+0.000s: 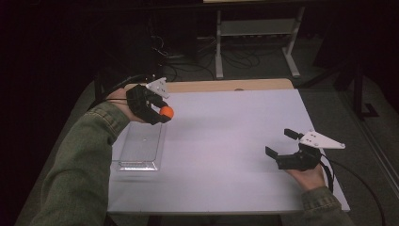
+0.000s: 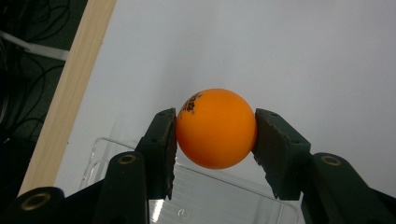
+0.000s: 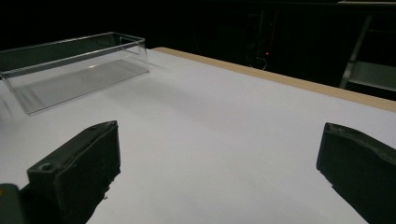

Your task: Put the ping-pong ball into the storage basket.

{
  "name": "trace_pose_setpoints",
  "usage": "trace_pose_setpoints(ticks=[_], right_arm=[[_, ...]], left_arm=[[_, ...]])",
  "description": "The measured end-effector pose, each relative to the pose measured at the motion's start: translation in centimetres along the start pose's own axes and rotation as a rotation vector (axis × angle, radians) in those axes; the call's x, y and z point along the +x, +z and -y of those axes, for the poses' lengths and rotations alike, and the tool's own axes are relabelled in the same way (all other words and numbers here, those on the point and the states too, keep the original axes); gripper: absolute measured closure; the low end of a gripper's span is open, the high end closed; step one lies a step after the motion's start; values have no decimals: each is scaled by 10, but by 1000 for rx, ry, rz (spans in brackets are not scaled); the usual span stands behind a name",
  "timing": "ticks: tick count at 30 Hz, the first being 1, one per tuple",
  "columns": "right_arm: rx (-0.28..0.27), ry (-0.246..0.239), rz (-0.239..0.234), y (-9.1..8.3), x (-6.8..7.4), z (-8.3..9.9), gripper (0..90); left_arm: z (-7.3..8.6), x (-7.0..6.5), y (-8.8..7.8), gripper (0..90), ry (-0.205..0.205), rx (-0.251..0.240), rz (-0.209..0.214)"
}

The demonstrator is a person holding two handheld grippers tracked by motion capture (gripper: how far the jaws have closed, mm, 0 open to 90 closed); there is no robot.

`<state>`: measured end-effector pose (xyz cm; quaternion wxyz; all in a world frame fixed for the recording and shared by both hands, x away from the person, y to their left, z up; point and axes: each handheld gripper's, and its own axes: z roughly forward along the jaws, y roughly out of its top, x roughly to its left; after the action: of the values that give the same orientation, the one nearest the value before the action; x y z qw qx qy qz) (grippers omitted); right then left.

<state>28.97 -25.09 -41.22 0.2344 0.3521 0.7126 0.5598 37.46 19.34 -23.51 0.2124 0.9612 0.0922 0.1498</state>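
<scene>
An orange ball [image 1: 166, 112] [image 2: 216, 127] with dark print is pinched between the pads of my left gripper [image 1: 163, 115] [image 2: 215, 140], which hangs above the far end of a clear plastic tray [image 1: 139, 147] [image 2: 196, 196]. The tray [image 3: 70, 70] is a long, shallow box with nothing in it, lying at the table's left side. My right gripper [image 1: 281, 142] [image 3: 217, 163] rests low near the table's right edge, jaws spread wide with nothing between them.
The white tabletop [image 1: 226, 141] has a wooden strip [image 1: 226, 85] along its far edge. Beyond it, on the dark floor, stand a white metal rack [image 1: 256, 33] and loose cables [image 1: 188, 61].
</scene>
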Motion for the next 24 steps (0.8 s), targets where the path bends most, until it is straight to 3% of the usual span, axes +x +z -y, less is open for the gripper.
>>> trace_pose_setpoints(ticks=[16, 24], right_arm=[[5, 1, -2, 1, 1, 0, 0], [6, -4, -7, 1, 1, 0, 0]], left_arm=[[19, 0, -14, 506, -34, 13, -26], [31, -1, -19, 506, -49, 45, -26]])
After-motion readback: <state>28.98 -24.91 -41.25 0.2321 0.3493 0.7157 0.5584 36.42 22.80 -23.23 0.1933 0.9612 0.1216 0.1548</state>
